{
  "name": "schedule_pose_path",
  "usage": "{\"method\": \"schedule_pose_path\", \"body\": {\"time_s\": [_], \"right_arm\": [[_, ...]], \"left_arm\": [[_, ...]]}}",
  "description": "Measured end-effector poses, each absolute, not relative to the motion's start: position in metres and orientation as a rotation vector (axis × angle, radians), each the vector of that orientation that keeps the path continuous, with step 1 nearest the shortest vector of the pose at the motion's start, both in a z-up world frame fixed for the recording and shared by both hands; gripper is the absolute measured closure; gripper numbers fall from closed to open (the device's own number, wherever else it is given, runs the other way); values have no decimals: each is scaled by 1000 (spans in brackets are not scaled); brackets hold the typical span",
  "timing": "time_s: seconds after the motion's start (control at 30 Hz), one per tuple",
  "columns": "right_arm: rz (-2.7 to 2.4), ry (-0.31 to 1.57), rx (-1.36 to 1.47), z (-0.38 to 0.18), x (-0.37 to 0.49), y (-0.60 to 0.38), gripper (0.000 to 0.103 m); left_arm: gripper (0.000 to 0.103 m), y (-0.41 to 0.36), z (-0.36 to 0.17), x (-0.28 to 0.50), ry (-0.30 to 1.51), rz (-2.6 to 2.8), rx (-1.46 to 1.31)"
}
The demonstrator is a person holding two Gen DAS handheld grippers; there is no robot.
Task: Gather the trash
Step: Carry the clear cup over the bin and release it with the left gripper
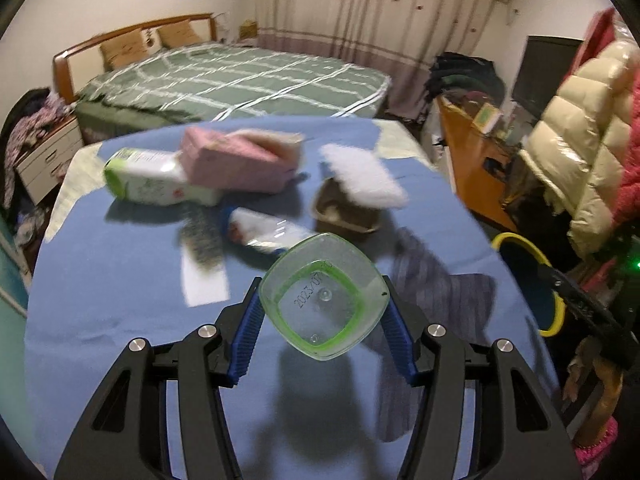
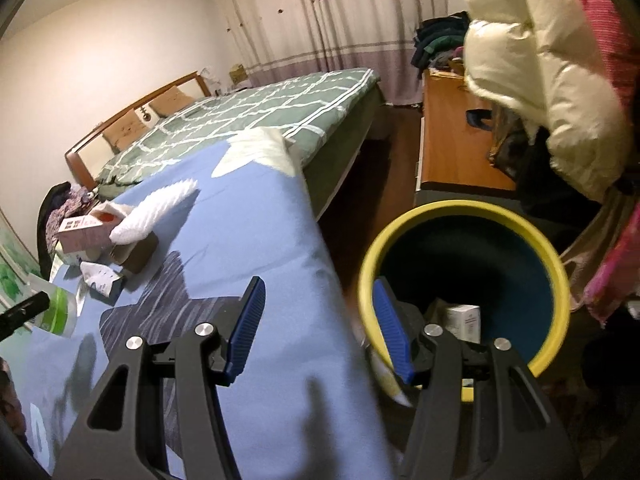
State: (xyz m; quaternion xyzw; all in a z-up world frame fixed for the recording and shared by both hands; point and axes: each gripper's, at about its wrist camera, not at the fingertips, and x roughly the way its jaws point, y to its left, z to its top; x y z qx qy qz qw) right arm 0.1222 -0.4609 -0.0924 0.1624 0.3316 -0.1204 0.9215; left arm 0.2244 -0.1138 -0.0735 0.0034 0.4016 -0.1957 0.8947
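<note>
- The left tongs are clenched on a clear plastic bottle with a green band; its square base, stamped with a date, faces the left wrist camera, and both blue pads press its sides. It is held clear above the surface, which is covered with a blue cloth.
- The right tongs stand released, with nothing between the blue pads; the left pad is over the cloth's edge, the right one in front of the bin's near rim.
- A round bin with a yellow rim and dark inside stands on the floor just beside the surface; a small white box lies at its bottom.
- Beyond the bottle on the cloth lies a crumpled white wrapper with a blue end, and a striped paper slip to its left.
- A brown paper tray sits to the right, with a white fluffy cloth draped over its top.
- Further back, a pink carton leans on a white and green bottle lying on its side.
- A bed with a green checked cover stands past the surface, in front of curtains.
</note>
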Motion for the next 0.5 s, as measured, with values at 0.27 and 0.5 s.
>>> {"method": "schedule_pose_path", "body": {"time_s": [0.27, 0.5], "right_arm": [[-325, 686, 355, -95, 94, -499, 49], [-405, 667, 356, -86, 61, -532, 49]], "left_arm": [[47, -186, -47, 217, 803, -579, 54], [47, -290, -37, 208, 786, -778, 130]]}}
